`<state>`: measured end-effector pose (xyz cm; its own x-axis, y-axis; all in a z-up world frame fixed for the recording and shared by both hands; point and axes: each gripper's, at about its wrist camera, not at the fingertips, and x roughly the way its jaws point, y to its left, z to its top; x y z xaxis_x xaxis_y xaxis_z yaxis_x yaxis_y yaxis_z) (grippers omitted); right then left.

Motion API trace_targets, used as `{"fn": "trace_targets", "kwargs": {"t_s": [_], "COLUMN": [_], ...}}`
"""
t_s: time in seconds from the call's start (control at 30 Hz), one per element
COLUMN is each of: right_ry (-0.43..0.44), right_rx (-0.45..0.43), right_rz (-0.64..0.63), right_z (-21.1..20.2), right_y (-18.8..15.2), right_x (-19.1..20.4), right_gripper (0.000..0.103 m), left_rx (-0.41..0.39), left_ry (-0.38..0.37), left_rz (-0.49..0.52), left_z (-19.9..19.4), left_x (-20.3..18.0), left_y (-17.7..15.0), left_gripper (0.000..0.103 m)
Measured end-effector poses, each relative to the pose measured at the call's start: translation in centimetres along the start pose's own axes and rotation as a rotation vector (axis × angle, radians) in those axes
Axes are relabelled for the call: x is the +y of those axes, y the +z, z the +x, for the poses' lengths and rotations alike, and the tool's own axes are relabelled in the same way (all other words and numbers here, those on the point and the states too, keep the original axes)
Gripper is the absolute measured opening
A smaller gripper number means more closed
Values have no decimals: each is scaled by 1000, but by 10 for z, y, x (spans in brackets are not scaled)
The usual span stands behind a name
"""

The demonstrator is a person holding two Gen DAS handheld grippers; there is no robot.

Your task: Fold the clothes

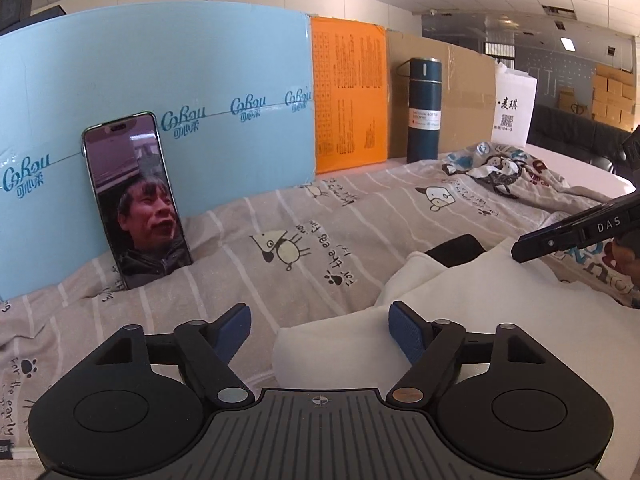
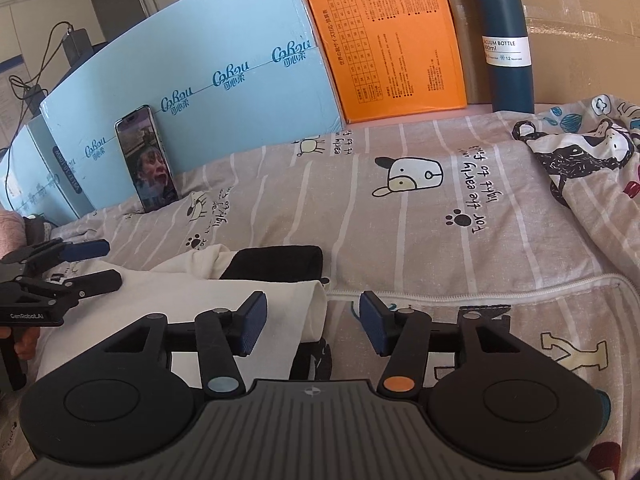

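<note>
1. Blue carton wall (image 2: 192, 60) far left, printed "Cobou" over and over w/ Chinese characters under it; a phone (image 2: 146, 158) leans upright against it, screen lit
2. Left tool (image 2: 86, 266) at left edge of right-wrist view, jaws spread, nothing pinched, tips over the garment's left part; its body reads "GenRobot.AI"
3. White garment (image 1: 460, 308) lies flat-ish on the grey striped bedsheet (image 2: 400, 240), folded into layers, w/ a black cuff/collar part (image 2: 280, 266) sticking out at its far edge
4. Right tool (image 2: 310, 324) jaws spread, blue pads either side of the garment's right edge, not pressing it; seen from left wrist its arm reads "DAS"
5. Sheet print: cartoon dogs, paw marks, "For the early"
6. Orange box (image 2: 384, 36) w/ a size table + small Japanese text
7. Dark blue flask (image 2: 506, 40), label "VACUUM BOTTLE"
8. Crumpled cartoon-print cloth (image 2: 584, 152) far right
</note>
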<state>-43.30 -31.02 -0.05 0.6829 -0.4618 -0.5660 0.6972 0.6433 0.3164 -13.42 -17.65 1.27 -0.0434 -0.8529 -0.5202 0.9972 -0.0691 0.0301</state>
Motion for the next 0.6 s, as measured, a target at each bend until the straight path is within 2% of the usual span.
{"fn": "trace_targets", "kwargs": {"t_s": [0.13, 0.17, 0.2, 0.27, 0.6], "right_ry": [-4, -5, -9, -25, -42], "right_rx": [15, 17, 15, -5, -116], "right_rz": [-30, -41, -53, -80, -176], "right_z": [12, 16, 18, 19, 21], "right_y": [4, 4, 5, 5, 17], "right_x": [4, 6, 8, 13, 36], "right_gripper": [47, 37, 23, 7, 5], "left_rx": [9, 10, 6, -1, -14], "left_ry": [-28, -30, -23, -12, 38], "left_rz": [6, 11, 10, 2, -51], "left_z": [4, 4, 5, 4, 0], "left_x": [0, -1, -1, 0, 11], "left_y": [-6, -7, -9, -10, -9], "left_gripper": [35, 28, 27, 23, 11]}}
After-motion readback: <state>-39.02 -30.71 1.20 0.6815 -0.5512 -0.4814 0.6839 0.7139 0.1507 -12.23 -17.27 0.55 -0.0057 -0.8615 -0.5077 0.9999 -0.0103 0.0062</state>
